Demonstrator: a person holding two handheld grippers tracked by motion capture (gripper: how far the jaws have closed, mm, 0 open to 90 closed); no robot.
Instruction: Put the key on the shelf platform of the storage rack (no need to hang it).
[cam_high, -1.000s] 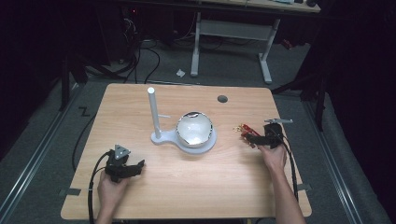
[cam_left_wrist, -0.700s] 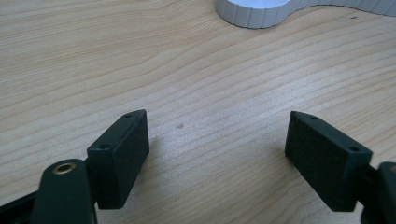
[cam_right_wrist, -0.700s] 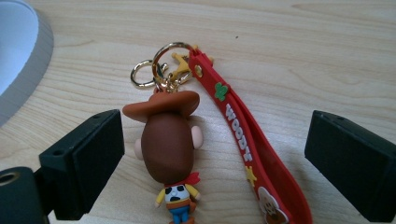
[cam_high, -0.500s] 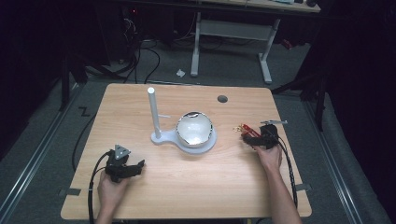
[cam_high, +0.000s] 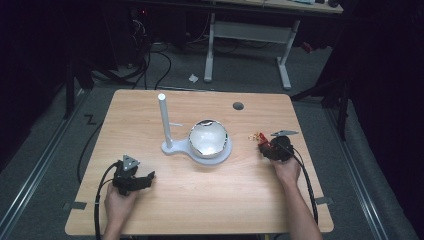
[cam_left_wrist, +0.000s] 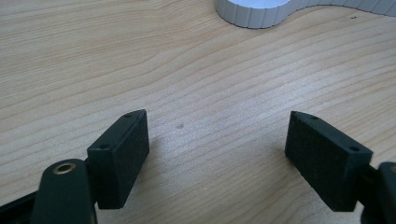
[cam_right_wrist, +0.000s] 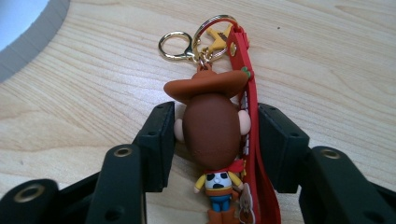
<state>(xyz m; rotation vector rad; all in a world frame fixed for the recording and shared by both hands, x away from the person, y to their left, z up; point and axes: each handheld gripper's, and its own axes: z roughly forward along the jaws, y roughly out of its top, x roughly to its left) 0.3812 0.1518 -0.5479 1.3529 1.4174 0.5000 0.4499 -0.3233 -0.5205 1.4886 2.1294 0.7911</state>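
The cowboy keychain (cam_right_wrist: 212, 140) lies on the table (cam_high: 210, 200) well to the right of the white stand (cam_high: 197, 142); the right gripper (cam_right_wrist: 212, 147) has just been closing and now pinches the figure's head. The left gripper (cam_left_wrist: 217, 154), spread with nothing between its jaws, rests near the stand's front left

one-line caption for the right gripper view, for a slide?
Right gripper, jaws just closed, shut on cowboy keychain lying on the wooden table.
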